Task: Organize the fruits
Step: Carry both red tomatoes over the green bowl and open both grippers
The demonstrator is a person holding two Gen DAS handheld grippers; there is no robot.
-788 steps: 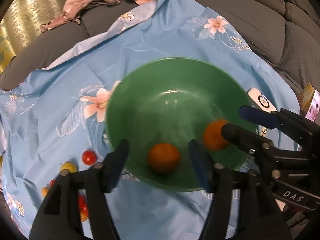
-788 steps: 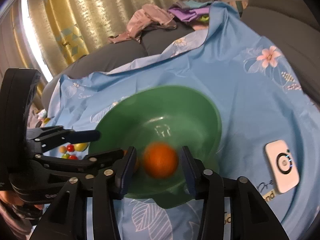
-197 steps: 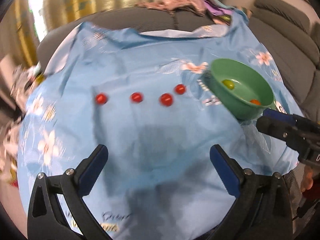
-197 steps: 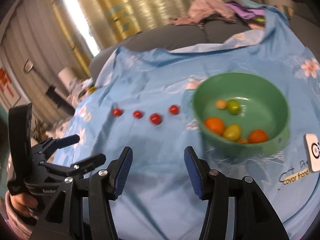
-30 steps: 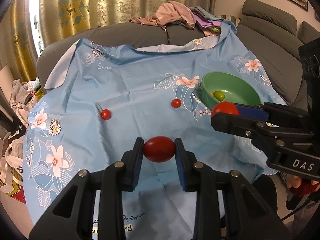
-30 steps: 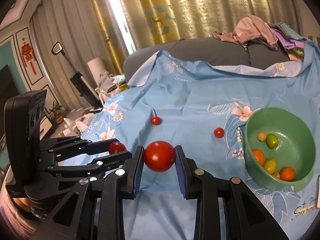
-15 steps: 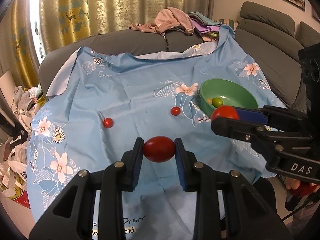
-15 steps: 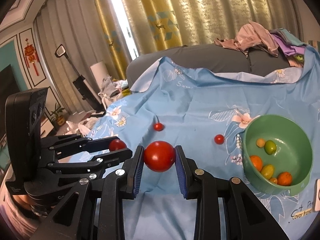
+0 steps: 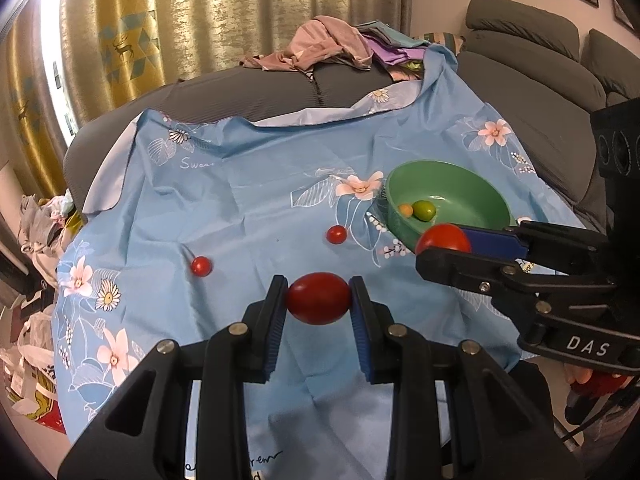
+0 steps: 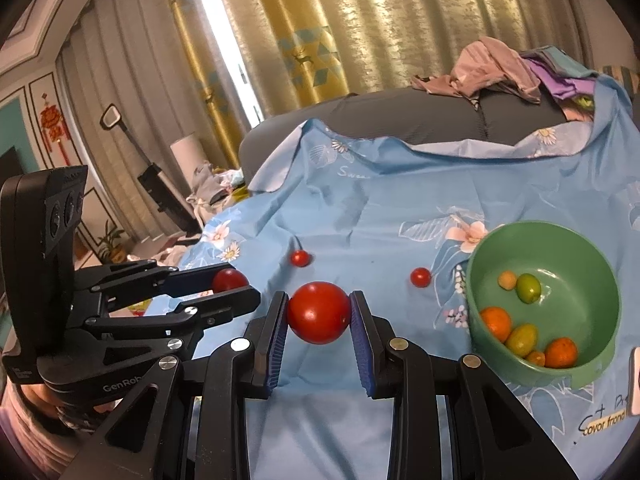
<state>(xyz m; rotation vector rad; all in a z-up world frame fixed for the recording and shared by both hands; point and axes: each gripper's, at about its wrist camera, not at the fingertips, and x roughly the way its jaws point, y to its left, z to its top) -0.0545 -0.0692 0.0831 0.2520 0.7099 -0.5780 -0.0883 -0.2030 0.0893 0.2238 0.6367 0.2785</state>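
My left gripper (image 9: 319,300) is shut on a red tomato (image 9: 319,298), held above the blue flowered cloth. My right gripper (image 10: 319,313) is shut on another red tomato (image 10: 319,313). Each gripper also shows in the other's view: the right one (image 9: 442,242) near the bowl, the left one (image 10: 230,282) at the left. A green bowl (image 10: 600,256) on the right holds several small orange, yellow and green fruits (image 10: 520,338); it also shows in the left wrist view (image 9: 460,176). Two small red tomatoes (image 9: 336,235) (image 9: 200,266) lie on the cloth left of the bowl.
The blue cloth (image 9: 248,184) covers a grey sofa seat. A pile of clothes (image 9: 336,46) lies on the sofa back. Grey sofa cushions (image 9: 536,92) rise at the right. A white device (image 10: 634,376) lies by the bowl. Clutter (image 9: 36,220) sits on the floor at left.
Both grippers have risen and pulled back a little, each keeping its tomato. The bowl and the two loose tomatoes have not moved on the cloth.
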